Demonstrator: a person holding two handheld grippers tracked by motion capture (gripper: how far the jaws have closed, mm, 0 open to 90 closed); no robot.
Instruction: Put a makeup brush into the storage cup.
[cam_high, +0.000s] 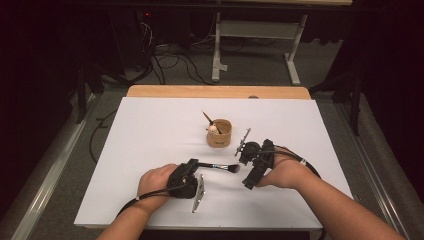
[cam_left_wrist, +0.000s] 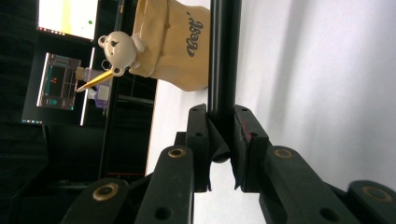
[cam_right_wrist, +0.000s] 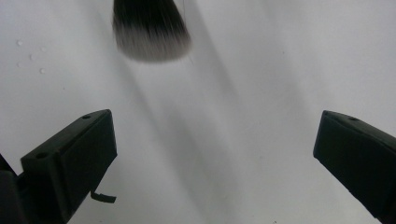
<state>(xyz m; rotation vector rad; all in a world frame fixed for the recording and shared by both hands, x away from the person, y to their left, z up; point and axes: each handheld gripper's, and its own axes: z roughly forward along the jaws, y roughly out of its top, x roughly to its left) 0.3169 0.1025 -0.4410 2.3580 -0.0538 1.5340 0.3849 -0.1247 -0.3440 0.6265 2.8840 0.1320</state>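
Note:
A black-handled makeup brush (cam_high: 216, 166) lies level just above the white table, its dark bristles (cam_high: 234, 168) pointing right. My left gripper (cam_high: 196, 164) is shut on its handle; in the left gripper view the pads (cam_left_wrist: 222, 144) clamp the black handle (cam_left_wrist: 224, 56). My right gripper (cam_high: 246, 156) sits just right of the bristles with its jaws wide open and nothing between them. In the right gripper view the bristle tip (cam_right_wrist: 150, 30) hangs ahead of the open jaws (cam_right_wrist: 215, 154). A tan cup (cam_high: 219, 133) marked "Best" (cam_left_wrist: 180, 42) holds a bear-topped stick (cam_left_wrist: 119, 46).
The white table top (cam_high: 150, 130) has a wooden strip (cam_high: 215, 92) along its far edge. Beyond it are floor cables (cam_high: 170, 62) and a white table frame (cam_high: 255, 30). The cup stands just behind the two grippers.

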